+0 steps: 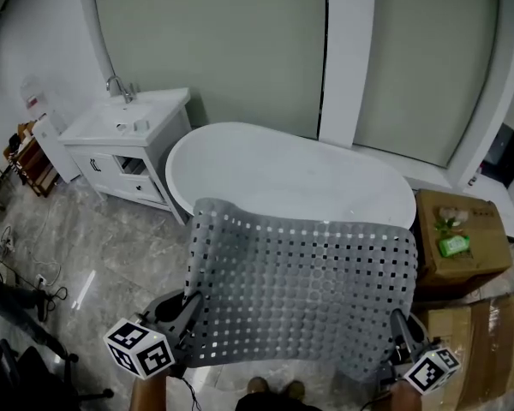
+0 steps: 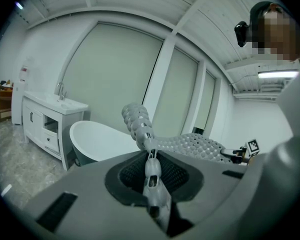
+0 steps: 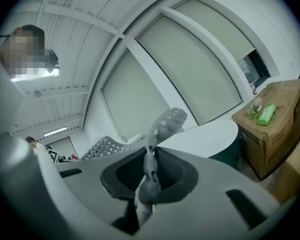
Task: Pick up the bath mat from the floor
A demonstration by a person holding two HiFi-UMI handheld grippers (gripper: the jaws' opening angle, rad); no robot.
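Note:
A grey perforated bath mat (image 1: 300, 285) is held up off the floor, spread flat in front of the white bathtub (image 1: 283, 174). My left gripper (image 1: 187, 313) is shut on the mat's near left edge, and my right gripper (image 1: 400, 332) is shut on its near right edge. In the left gripper view the mat (image 2: 187, 145) runs pinched between the jaws of the left gripper (image 2: 151, 156) and stretches right toward the other gripper. In the right gripper view a curled mat corner (image 3: 166, 124) sticks up out of the right gripper (image 3: 150, 156), whose jaws are pressed onto it.
A white vanity with a sink and tap (image 1: 124, 139) stands left of the tub. Cardboard boxes (image 1: 458, 238) with a green bottle (image 1: 453, 246) on top sit at the right. Cables (image 1: 30, 285) lie on the grey marble floor at the left.

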